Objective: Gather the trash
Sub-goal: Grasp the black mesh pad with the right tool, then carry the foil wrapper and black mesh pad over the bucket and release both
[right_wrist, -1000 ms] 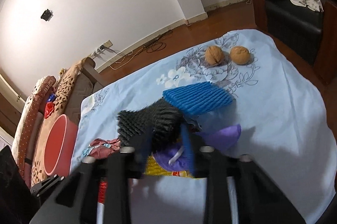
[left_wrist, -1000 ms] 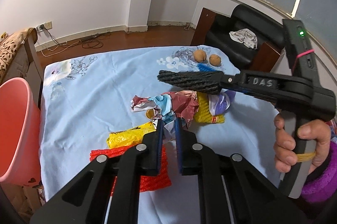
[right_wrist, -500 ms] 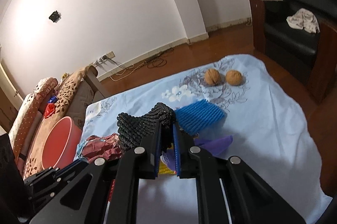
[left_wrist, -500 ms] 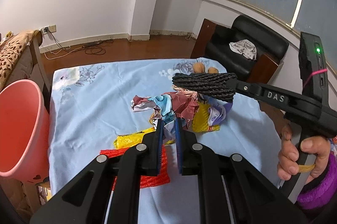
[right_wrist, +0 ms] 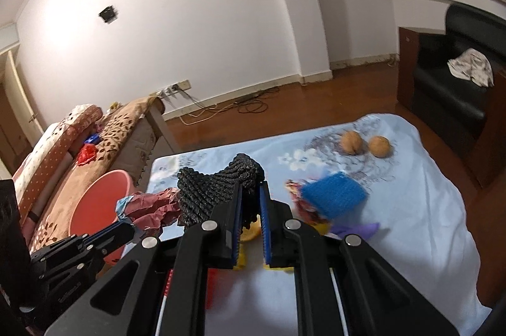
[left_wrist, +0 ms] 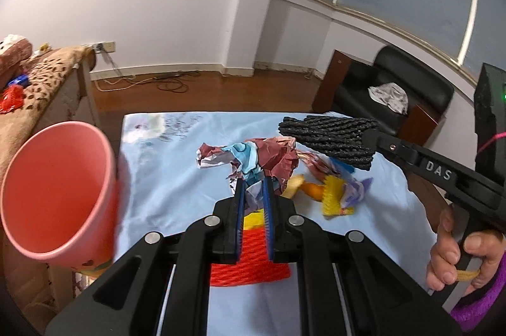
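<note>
My left gripper (left_wrist: 252, 182) is shut on a crumpled maroon, blue and white paper wrapper (left_wrist: 253, 157), lifted above the blue floral tablecloth (left_wrist: 164, 177); it also shows in the right wrist view (right_wrist: 148, 206). My right gripper (right_wrist: 250, 193) is shut on a black foam net (right_wrist: 215, 187), held in the air; it also shows in the left wrist view (left_wrist: 329, 136). A pink bin (left_wrist: 53, 193) stands at the table's left edge. On the cloth lie a red foam net (left_wrist: 249, 253), a yellow wrapper (left_wrist: 253, 217), a yellow net (left_wrist: 335, 196) and a blue foam net (right_wrist: 333, 193).
Two walnuts (right_wrist: 365, 144) lie at the far right of the table. A purple wrapper (right_wrist: 357, 228) lies by the blue net. A sofa with a brown cover (right_wrist: 104, 143) stands left of the bin. A black armchair (right_wrist: 458, 95) stands beyond the table's right side.
Both grippers have risen from the table with their loads, the left with the paper wrapper, the right with the black net. The pink bin now looks closer and larger on the left.
</note>
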Tool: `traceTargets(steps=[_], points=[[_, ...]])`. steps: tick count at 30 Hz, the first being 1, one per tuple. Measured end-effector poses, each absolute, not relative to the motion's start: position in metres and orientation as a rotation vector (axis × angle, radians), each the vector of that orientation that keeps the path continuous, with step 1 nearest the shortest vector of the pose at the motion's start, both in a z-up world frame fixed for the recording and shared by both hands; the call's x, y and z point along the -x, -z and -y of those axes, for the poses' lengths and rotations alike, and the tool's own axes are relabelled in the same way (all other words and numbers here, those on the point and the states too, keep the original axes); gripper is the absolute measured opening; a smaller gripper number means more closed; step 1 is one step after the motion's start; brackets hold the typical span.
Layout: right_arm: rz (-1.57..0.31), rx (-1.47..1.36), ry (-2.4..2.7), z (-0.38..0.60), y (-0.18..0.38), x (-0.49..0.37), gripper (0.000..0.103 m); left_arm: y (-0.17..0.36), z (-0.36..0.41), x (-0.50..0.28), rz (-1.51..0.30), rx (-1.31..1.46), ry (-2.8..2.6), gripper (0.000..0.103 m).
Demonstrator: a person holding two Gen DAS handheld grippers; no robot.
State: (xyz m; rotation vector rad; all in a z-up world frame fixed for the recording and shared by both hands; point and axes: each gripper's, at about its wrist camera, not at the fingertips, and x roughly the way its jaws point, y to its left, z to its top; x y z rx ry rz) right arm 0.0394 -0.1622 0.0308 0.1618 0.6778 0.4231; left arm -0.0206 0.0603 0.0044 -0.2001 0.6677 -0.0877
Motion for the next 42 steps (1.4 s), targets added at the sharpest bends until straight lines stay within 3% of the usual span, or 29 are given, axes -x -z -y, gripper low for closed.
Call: traceTargets(steps=[22,42], points=[[-0.635,-0.009,-0.624,0.025,-0.051,-0.035,0.01,-0.014,-0.165,0.051,-0.635,0.275,-0.282,0.011],[-0.662,0.151,-0.74,-0.085,-0.031,-0.034,0.01,0.022,-0.241,0.056,-0.703,0.393,-0.452,0.011]])
